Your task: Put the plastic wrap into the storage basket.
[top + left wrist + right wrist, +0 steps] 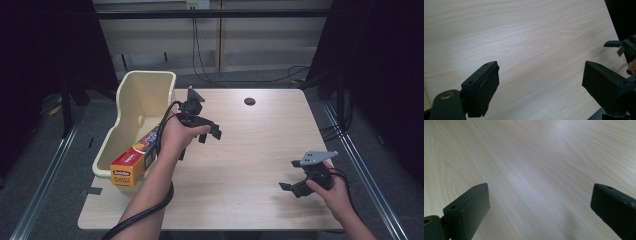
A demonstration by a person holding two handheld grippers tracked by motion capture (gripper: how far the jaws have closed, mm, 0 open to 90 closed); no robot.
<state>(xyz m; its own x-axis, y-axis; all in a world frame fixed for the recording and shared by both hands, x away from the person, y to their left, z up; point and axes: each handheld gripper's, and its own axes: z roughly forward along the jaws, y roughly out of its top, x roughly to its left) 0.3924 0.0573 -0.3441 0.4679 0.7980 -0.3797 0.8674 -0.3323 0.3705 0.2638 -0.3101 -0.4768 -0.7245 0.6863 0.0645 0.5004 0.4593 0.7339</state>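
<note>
My left gripper [209,135] hangs over the table [250,155] just right of a cream bin [131,90]. In the left gripper view my left gripper [540,68] is open, with bare wood between its jaws. A long orange and yellow box of wrap [131,164] lies slanted in the bin, its near end over the rim. My right gripper [291,175] rests low near the front right of the table, open. In the right gripper view my right gripper [539,188] holds nothing. The right gripper [621,46] also shows far off in the left gripper view.
A small dark round hole [249,101] sits near the table's far edge. The bin stands at the table's left edge, partly overhanging it. Black cables trail from both grippers along the forearms. Dark curtains and floor rails flank the table.
</note>
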